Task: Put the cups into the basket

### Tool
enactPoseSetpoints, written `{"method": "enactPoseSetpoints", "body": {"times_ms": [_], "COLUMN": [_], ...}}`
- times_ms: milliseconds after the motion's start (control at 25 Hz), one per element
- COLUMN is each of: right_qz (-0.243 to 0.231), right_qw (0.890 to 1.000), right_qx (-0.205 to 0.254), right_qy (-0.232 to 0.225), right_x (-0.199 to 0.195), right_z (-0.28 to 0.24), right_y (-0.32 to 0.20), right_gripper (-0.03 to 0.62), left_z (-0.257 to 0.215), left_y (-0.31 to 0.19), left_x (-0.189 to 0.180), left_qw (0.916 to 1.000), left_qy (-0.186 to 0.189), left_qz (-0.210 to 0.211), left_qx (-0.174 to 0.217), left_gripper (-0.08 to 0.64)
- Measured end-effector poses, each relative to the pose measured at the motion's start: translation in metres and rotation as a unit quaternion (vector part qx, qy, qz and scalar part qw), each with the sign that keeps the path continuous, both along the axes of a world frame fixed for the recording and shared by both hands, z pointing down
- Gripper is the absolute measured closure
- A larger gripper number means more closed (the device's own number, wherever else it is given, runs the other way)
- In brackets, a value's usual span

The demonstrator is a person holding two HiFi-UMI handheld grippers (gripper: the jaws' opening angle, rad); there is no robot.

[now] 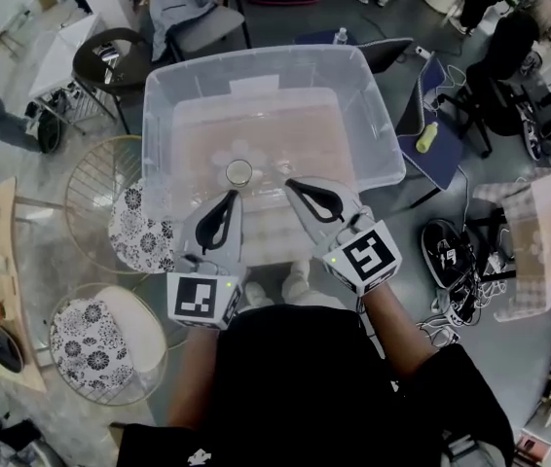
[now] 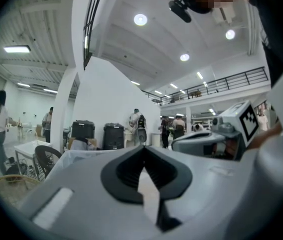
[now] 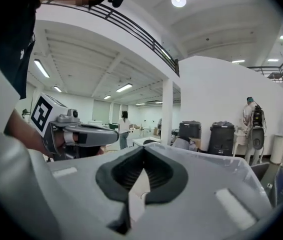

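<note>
Left fingers (image 2: 126, 173): clenching together, holding nothing.
Right fingers (image 3: 157, 176): clenching together, holding nothing.
Left gripper (image 1: 230, 197): hovering at basket (image 1: 156, 134) near rim.
Right gripper (image 1: 293, 185): hovering beside it, tips apart.
Cup (image 1: 238, 172): sitting inside basket, by near wall.

A grey floor (image 1: 495, 353) runs under everything. At the lower left of the head view stand two round wire stools (image 1: 91, 346) with floral cushions, beside a pale wooden board (image 1: 3, 280); a black round chair (image 1: 110, 56) sits upper left and a blue chair (image 1: 441, 154) at the right. The gripper views show white walls (image 2: 106, 94), a white pillar (image 3: 167, 114), round ceiling lamps (image 2: 140, 19), a railed balcony (image 2: 231, 81) and black bins (image 3: 221, 136).
</note>
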State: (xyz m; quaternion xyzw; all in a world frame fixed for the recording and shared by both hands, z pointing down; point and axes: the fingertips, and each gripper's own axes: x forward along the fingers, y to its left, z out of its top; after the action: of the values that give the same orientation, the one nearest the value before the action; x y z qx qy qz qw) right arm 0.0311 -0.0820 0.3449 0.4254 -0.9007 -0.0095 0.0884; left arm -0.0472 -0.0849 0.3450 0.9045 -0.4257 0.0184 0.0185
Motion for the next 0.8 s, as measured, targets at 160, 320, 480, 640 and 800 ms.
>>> {"method": "enactPoseSetpoints", "body": {"times_ms": [160,320,480,640,800], "right_qz": [0.015,0.021,0.025,0.028,0.029], "right_qw": [1.0,1.0,1.0,0.999,0.999], "right_qx": [0.001,0.009,0.015,0.018,0.022], "right_qy": [-0.006,-0.01,-0.008,-0.015,-0.017], "right_x": [0.009,0.013,0.014,0.015,0.017], "right_z": [0.002,-0.003,-0.009,-0.012,-0.014], "right_y": [0.01,0.016,0.024,0.026,0.027], "right_gripper": [0.591,0.591,0.591,0.591,0.591], "left_z": [-0.003,-0.005,-0.007,-0.007,-0.008], "left_y": [0.005,0.009,0.013,0.016,0.019], "left_x": [0.008,0.014,0.02,0.024,0.028], "left_qw": [1.0,0.9999,0.9997,0.9997,0.9996], "left_qy": [-0.001,0.004,0.006,0.006,0.005], "left_qz": [0.009,0.016,0.022,0.023,0.028], "left_qx": [0.004,0.003,0.002,0.005,0.006], "left_gripper": [0.555,0.555,0.555,0.555,0.555]}}
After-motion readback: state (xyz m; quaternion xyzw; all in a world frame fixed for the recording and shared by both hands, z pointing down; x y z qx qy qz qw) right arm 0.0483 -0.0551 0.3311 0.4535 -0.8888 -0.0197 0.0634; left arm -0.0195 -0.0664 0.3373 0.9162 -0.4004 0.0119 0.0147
